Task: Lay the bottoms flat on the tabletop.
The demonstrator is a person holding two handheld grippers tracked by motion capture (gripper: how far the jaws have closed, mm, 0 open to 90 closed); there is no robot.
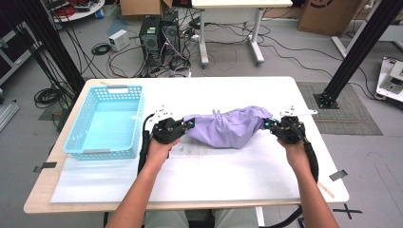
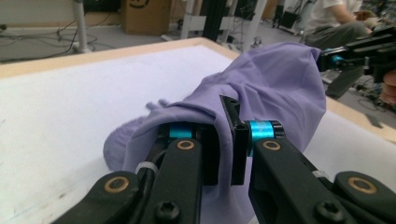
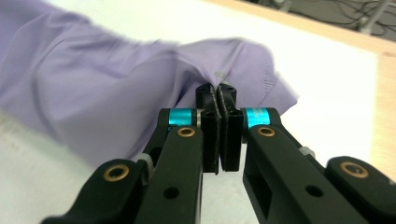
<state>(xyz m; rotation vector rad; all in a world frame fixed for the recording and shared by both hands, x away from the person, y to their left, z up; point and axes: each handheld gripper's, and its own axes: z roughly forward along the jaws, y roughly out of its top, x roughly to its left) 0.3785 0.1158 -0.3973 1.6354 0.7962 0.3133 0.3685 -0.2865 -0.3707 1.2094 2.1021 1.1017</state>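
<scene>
Both claws pinch lilac cloth, ends hidden

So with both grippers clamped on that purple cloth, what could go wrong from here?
1. The right gripper pinches only a thin edge of the purple cloth; it may slip out if pulled taut.
2. The cloth's middle sags onto the table and could drag.
3. A leftward swing might knock the blue basket.
</scene>
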